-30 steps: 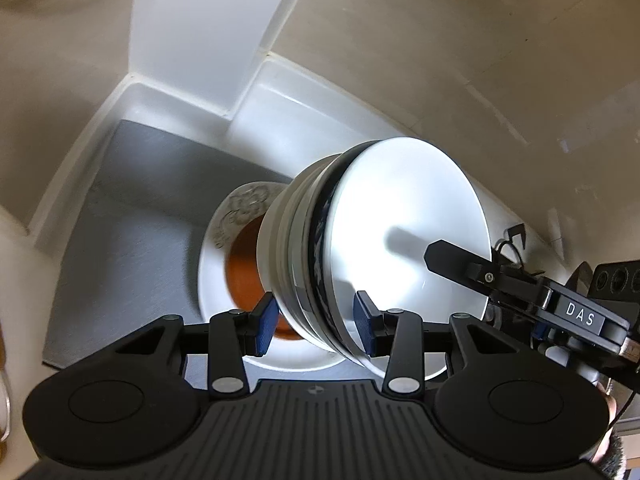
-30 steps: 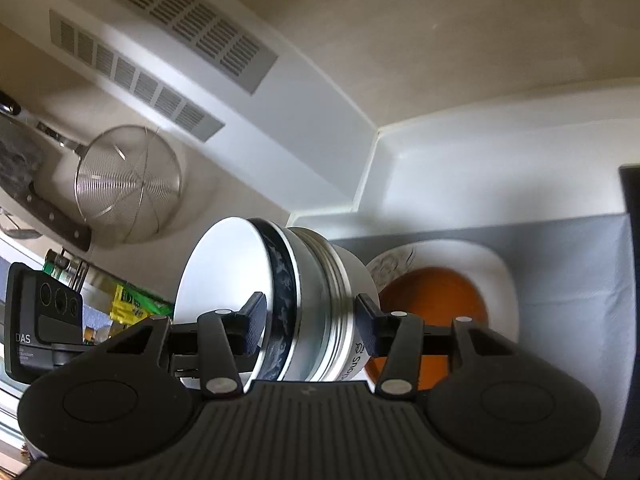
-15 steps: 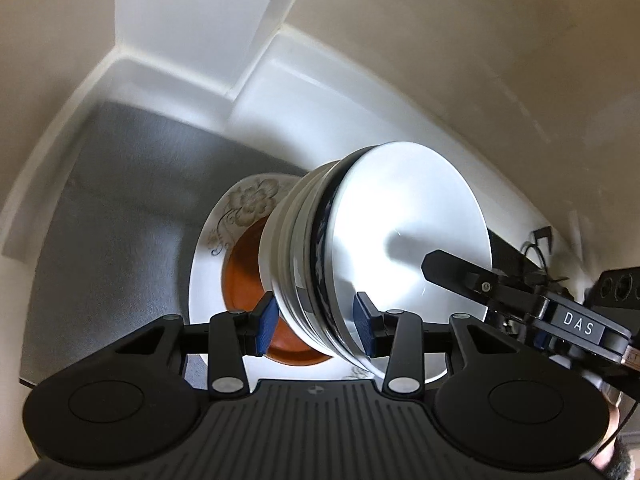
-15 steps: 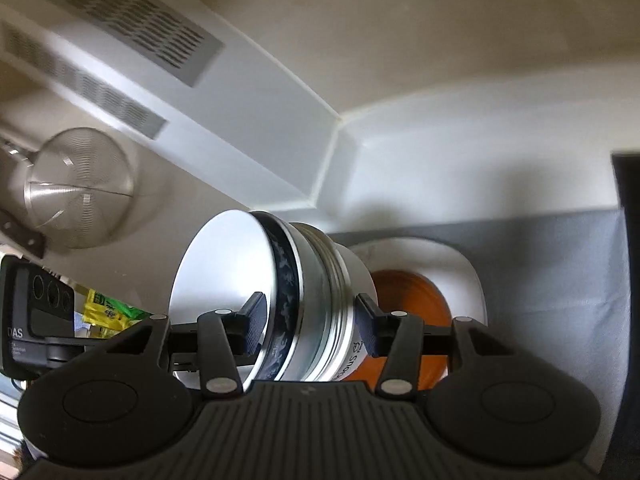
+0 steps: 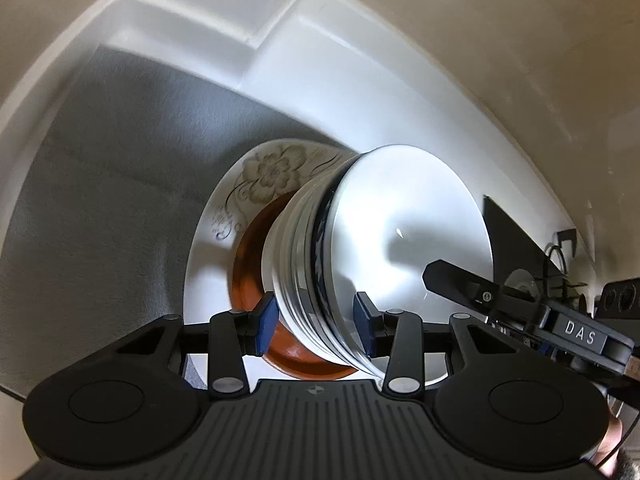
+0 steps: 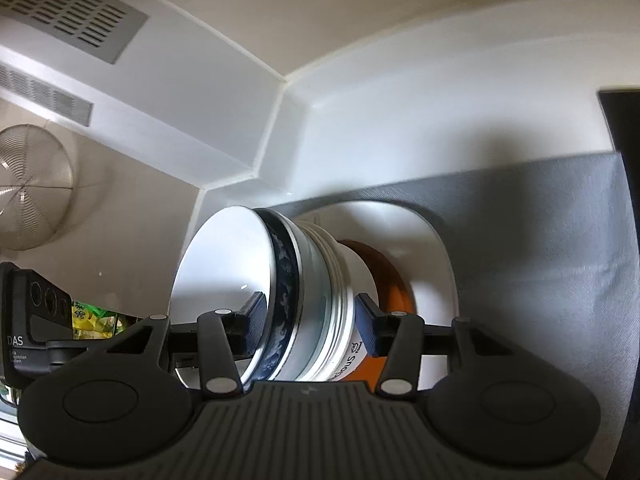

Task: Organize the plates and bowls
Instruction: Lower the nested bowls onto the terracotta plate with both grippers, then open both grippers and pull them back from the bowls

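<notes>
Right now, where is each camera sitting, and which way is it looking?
Left wrist view: on the left gripper, looking down along its fingers at the bowl stack above the flowered plate on the grey mat; the right gripper and a bit of a hand show.
Right wrist view: on the right gripper, looking from the stack's other side toward a white corner; the left gripper's body shows.
Both share the stack, orange dish, plate and mat.
</notes>
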Demonstrator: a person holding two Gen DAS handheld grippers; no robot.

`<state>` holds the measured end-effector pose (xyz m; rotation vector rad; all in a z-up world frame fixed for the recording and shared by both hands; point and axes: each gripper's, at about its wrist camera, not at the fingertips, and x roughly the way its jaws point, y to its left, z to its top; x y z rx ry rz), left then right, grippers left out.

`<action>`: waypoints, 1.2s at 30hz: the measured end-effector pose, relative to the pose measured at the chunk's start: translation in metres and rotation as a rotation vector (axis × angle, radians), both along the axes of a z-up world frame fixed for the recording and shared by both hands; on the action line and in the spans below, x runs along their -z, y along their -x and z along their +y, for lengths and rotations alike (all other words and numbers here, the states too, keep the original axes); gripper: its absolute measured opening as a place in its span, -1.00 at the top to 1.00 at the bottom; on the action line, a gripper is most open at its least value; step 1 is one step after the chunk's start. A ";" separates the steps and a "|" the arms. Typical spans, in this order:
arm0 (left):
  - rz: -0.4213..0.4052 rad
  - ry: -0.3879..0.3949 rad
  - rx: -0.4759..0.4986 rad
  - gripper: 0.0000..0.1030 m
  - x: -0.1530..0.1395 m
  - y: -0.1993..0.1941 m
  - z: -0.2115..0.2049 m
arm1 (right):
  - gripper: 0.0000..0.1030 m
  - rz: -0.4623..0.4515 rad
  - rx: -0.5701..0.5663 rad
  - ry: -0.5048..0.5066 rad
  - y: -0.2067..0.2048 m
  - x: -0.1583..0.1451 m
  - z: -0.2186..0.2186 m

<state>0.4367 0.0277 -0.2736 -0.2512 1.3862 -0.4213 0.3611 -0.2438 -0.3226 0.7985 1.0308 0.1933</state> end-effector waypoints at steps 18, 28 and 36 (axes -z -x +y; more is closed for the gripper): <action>-0.206 -0.176 -0.049 -0.29 -0.019 0.031 -0.006 | -0.68 -0.041 0.044 0.046 0.024 -0.005 -0.011; -0.388 -0.148 -0.051 -0.56 -0.146 0.154 -0.002 | -1.00 -0.085 0.116 0.421 0.144 -0.142 0.044; -0.578 -0.202 0.034 -0.93 -0.237 0.279 -0.003 | -0.99 -0.067 0.113 0.623 0.238 -0.239 0.142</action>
